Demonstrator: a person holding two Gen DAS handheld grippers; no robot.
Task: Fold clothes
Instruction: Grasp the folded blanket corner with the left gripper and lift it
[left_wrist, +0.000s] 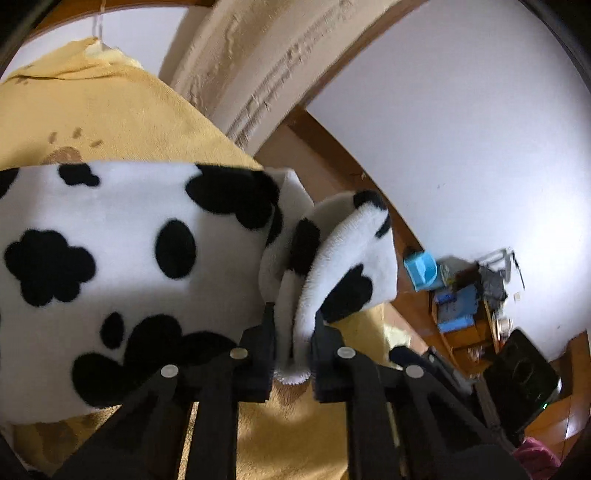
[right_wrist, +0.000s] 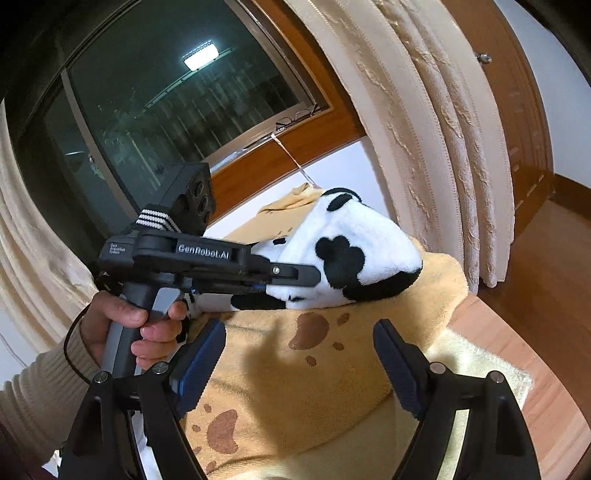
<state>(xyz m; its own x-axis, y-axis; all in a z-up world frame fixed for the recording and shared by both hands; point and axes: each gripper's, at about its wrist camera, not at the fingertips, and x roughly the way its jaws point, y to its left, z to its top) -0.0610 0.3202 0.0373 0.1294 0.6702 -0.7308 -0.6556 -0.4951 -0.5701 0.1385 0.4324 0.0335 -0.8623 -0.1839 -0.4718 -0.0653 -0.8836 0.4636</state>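
A fluffy white garment with black cow patches (left_wrist: 122, 254) lies on a yellow blanket with brown paw prints (left_wrist: 110, 110). My left gripper (left_wrist: 291, 332) is shut on a bunched edge of the cow-print garment, the fabric pinched between both black fingers. In the right wrist view the same garment (right_wrist: 354, 251) rests on the blanket (right_wrist: 295, 369), and the left gripper (right_wrist: 291, 277), held by a person's hand (right_wrist: 140, 328), bites into its left side. My right gripper (right_wrist: 299, 354) hovers open above the blanket, in front of the garment, with nothing between its fingers.
Cream curtains (right_wrist: 443, 129) hang behind the blanket beside a dark window (right_wrist: 166, 110) with a wooden frame. A wooden floor (right_wrist: 535, 295) lies to the right. A low shelf with blue boxes (left_wrist: 454, 295) and a black device (left_wrist: 524, 373) stand by the white wall.
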